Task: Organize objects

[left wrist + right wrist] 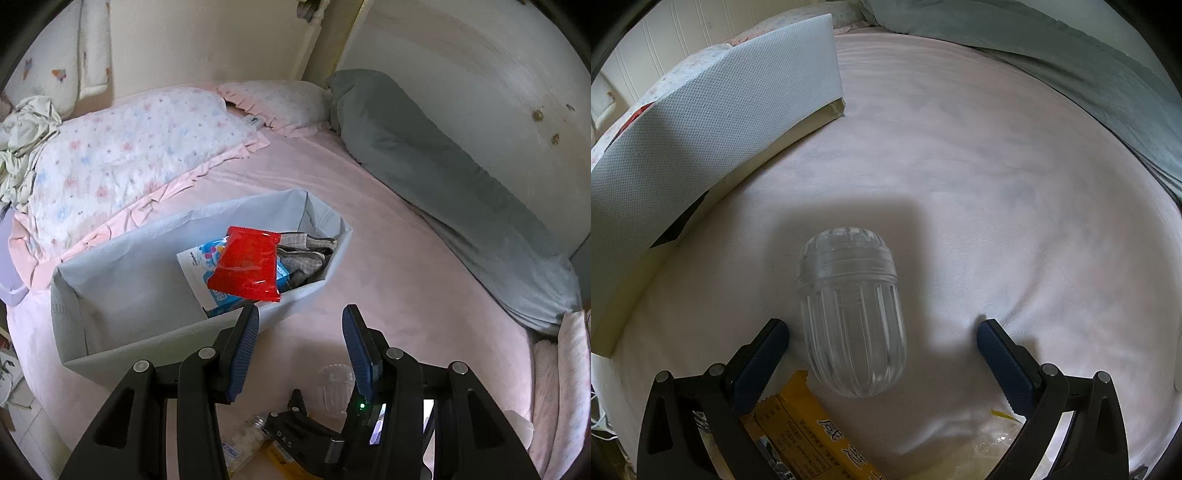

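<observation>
Ribbed clear plastic jar [851, 314] is lying on its side on the pink bedsheet [997, 184], between the spread fingers of my right gripper [882, 334], nearer the left finger and touched by neither. My right wrist view is showing its fluted walls and domed, capsule-like shape sharply; my left view is catching it only as a faint glassy blur [334, 384] behind my left gripper's right finger. Left of and ahead of my left gripper [299, 317], whose blue ribbed pads are standing apart and holding nothing, the grey fabric bin [110, 273] is holding a glossy red packet [245, 264], a white-and-blue printed pack [201, 269] and checked cloth [306, 251]. My right view is showing only the bin's dimpled outer wall [713, 110]. Under my right gripper's left finger a crinkly yellow wrapper [801, 424] is lying.
</observation>
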`<action>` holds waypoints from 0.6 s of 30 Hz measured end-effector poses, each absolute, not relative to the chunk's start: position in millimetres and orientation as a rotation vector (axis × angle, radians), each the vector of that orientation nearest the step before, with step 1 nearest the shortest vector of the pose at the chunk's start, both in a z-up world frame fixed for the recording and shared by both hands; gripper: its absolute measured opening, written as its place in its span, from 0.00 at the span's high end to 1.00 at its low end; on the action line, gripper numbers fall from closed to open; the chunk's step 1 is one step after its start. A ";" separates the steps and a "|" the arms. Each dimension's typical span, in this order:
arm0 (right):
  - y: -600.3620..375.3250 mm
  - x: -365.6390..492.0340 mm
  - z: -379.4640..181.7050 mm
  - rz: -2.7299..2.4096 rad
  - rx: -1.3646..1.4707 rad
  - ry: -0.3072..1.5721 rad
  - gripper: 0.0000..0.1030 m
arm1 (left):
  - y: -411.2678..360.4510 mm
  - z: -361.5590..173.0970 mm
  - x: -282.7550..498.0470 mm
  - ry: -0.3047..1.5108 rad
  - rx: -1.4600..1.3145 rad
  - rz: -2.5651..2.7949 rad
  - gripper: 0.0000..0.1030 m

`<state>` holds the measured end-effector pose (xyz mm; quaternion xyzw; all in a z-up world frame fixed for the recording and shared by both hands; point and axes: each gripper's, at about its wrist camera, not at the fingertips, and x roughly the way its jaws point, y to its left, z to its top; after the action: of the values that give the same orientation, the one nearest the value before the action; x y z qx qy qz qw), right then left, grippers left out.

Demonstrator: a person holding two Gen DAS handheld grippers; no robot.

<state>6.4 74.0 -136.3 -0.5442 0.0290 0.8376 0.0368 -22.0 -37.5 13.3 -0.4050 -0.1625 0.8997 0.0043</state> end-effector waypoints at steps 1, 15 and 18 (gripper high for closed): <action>74.4 6.0 -136.4 2.572 -1.671 0.089 0.00 | -37.9 12.7 -22.2 -0.508 -1.273 2.820 0.55; 75.5 8.7 -137.4 2.577 -1.673 0.085 0.00 | -34.7 5.3 -26.2 -0.515 -1.328 2.776 0.55; 79.4 15.7 -138.1 2.580 -1.673 0.084 0.00 | -32.2 5.1 -26.9 -0.505 -1.331 2.773 0.55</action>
<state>15.7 79.4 -138.1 -0.5435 0.0272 0.8383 0.0329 -26.9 -32.2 5.1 -0.4269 -0.1619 0.8896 0.0121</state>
